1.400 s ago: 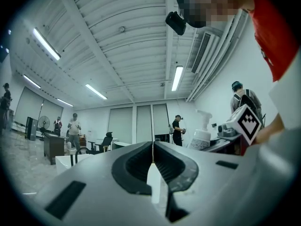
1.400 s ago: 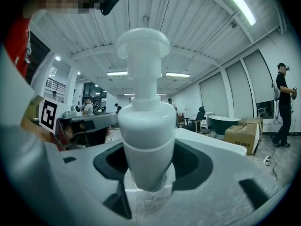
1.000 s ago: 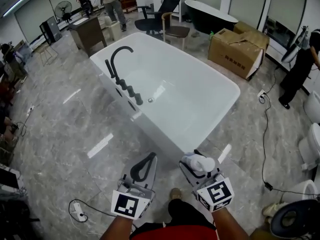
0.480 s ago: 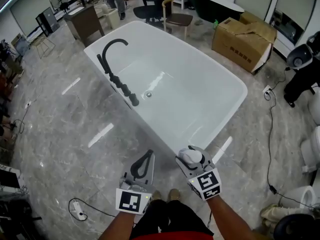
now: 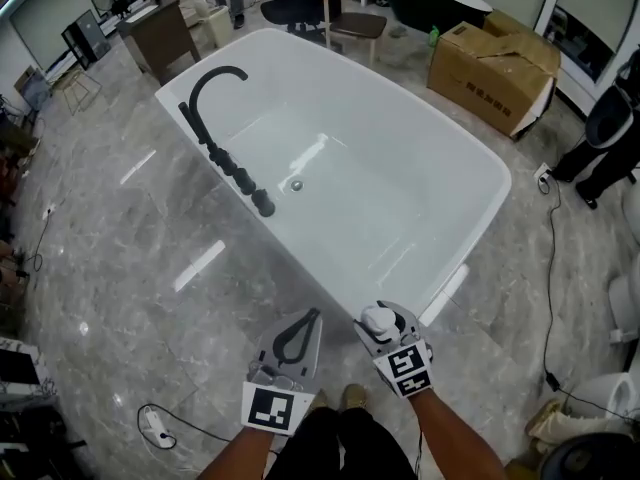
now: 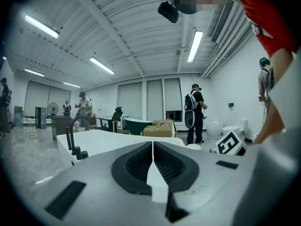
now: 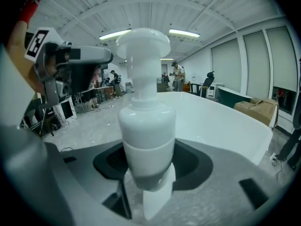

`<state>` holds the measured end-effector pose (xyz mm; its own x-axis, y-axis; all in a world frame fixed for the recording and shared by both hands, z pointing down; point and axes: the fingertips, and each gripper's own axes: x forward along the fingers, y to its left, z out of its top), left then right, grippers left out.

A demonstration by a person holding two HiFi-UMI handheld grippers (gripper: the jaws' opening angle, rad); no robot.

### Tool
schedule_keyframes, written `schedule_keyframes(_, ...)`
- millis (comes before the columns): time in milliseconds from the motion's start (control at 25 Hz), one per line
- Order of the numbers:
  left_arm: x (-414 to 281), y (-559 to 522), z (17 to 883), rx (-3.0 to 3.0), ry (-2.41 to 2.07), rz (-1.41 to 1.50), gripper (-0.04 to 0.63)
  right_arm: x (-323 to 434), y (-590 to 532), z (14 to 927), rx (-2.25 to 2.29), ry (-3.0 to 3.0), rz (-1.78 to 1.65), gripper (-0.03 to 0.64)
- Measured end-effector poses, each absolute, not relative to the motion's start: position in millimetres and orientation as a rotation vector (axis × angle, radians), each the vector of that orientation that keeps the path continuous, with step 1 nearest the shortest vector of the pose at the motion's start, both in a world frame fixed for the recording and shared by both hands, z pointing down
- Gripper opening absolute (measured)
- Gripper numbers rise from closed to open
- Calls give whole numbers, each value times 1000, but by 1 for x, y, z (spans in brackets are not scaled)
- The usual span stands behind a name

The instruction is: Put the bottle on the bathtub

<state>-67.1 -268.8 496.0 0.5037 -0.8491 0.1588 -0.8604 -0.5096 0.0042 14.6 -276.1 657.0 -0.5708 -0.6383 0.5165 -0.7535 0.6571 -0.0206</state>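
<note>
Two grippers sit low in front of the person, just short of the tub. Right gripper (image 5: 388, 334) pinches the white pump bottle (image 7: 146, 126) round its lower body, upright with the pump head on top. My guess is it's held vertical so it can go down on its base with no re-grip. Left gripper (image 6: 153, 149) has its jaws pressed together on nothing and looks parked out of the way, so this is a one-handed job. Bottle is in the air just beside the near corner of the white bathtub (image 5: 360, 208), not over the rim yet and not touching it. Rim looks narrow and rounded there, so the base likely needs centring on the ledge. Off-centre, it could tip into the basin or onto the marble floor (image 5: 130, 258). Further along the left rim, the black faucet (image 5: 215, 118) and its row of knobs eat ledge space, so the near corner or right rim seems freer. Beyond the tub are a cardboard box (image 5: 495, 63) and a chair (image 5: 345, 8), neither in the path.
</note>
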Motion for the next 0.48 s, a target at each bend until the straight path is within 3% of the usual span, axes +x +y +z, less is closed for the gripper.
schedule_keyframes(480, -66, -273, 529, 2601, -1462, 270, 14, 17, -297, 702, 1083, -2384, 358, 247)
